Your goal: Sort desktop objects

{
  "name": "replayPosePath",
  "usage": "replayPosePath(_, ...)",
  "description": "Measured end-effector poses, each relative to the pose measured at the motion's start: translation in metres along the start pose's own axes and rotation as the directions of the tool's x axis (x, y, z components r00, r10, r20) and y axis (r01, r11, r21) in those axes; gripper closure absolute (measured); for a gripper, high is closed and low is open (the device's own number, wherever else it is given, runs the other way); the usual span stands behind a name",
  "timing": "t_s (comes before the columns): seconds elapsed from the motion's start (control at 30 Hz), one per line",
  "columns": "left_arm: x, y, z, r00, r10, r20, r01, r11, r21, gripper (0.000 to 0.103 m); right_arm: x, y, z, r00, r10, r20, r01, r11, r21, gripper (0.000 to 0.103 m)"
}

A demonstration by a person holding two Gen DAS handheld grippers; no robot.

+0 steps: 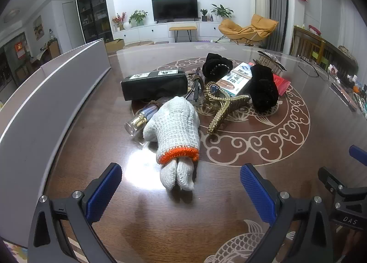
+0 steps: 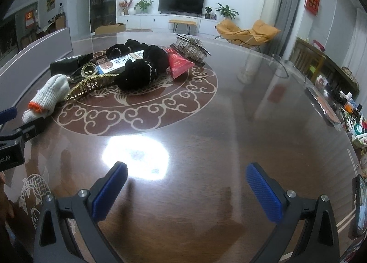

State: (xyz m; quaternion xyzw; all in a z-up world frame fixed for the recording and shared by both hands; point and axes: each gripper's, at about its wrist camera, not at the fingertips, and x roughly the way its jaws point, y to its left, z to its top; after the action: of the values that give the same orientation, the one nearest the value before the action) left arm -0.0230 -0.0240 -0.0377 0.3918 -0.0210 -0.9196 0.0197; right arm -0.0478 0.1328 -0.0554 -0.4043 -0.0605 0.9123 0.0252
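Note:
A pile of small objects lies on the round brown table point(image 2: 229, 111). Nearest in the left wrist view is a white knit glove with an orange cuff point(image 1: 174, 125); its folded end reaches just in front of my left gripper point(image 1: 181, 191), which is open and touches nothing. Behind the glove are a clear perfume bottle point(image 1: 140, 118), a black box point(image 1: 153, 84), a gold hair claw point(image 1: 222, 107), a medicine box point(image 1: 236, 79), black scrunchies point(image 1: 263, 88) and a red packet point(image 1: 281, 84). My right gripper point(image 2: 187, 185) is open over bare table, right of the pile.
A grey panel point(image 1: 45, 93) curves along the table's left side. A second hair clip point(image 2: 190, 48) sits behind the pile and glasses point(image 1: 309, 68) lie farther right. Small clutter point(image 2: 351, 111) lines the right rim, and a phone point(image 2: 360, 205) stands at the right edge.

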Motion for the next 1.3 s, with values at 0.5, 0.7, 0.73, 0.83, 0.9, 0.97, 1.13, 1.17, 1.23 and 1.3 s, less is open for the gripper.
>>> replayPosePath(0.5,0.0025,0.0028,-0.0003,1.0,-0.008,-0.013,0.008,1.0,-0.007,0.0,0.0011,0.0005,-0.0013,1.0,0.001,-0.003,-0.001,1.0,0.001,0.0)
replayPosePath(0.7,0.0031,0.0025,0.0,1.0,-0.012,-0.017,0.012,1.0,-0.009,0.0,0.0028,0.0023,-0.0012,1.0,0.001,-0.007,-0.001,1.0,-0.005,0.0)
replayPosePath(0.73,0.0033,0.0021,0.0001,1.0,-0.013,-0.019,0.012,1.0,-0.009,0.0,0.0028,0.0019,-0.0013,1.0,0.002,-0.009,-0.002,1.0,-0.004,0.0)
replayPosePath(0.83,0.0037,0.0018,0.0001,1.0,-0.014,-0.022,0.014,1.0,-0.006,0.0,0.0042,0.0021,-0.0011,1.0,0.005,-0.015,-0.005,1.0,-0.005,0.0)
replayPosePath(0.9,0.0038,0.0019,-0.0001,1.0,-0.014,-0.023,0.014,1.0,-0.004,0.0,0.005,0.0025,-0.001,1.0,0.006,-0.018,-0.006,1.0,-0.006,0.0)
replayPosePath(0.97,0.0039,0.0015,0.0001,1.0,-0.013,-0.024,0.013,1.0,-0.003,0.0,0.005,0.002,-0.0012,1.0,0.005,-0.02,-0.005,1.0,-0.005,0.0)
replayPosePath(1.13,0.0057,0.0018,0.0,1.0,-0.01,-0.029,0.01,1.0,-0.001,0.0,0.0054,0.0018,-0.0012,1.0,0.005,-0.021,-0.005,1.0,-0.002,0.0)
replayPosePath(1.17,0.0059,0.0018,0.0001,1.0,-0.01,-0.029,0.01,1.0,0.0,0.0,0.0056,0.0017,-0.0012,1.0,0.005,-0.022,-0.005,1.0,-0.002,0.0)
replayPosePath(1.23,0.0063,0.002,0.0001,1.0,-0.008,-0.03,0.008,1.0,0.0,0.0,0.0054,0.0017,-0.0012,1.0,0.006,-0.022,-0.006,1.0,-0.002,0.0)
replayPosePath(1.3,0.0064,0.002,0.0001,0.999,-0.008,-0.031,0.008,1.0,0.001,0.0,0.0054,0.0018,-0.0013,1.0,0.006,-0.022,-0.006,1.0,-0.002,0.0)
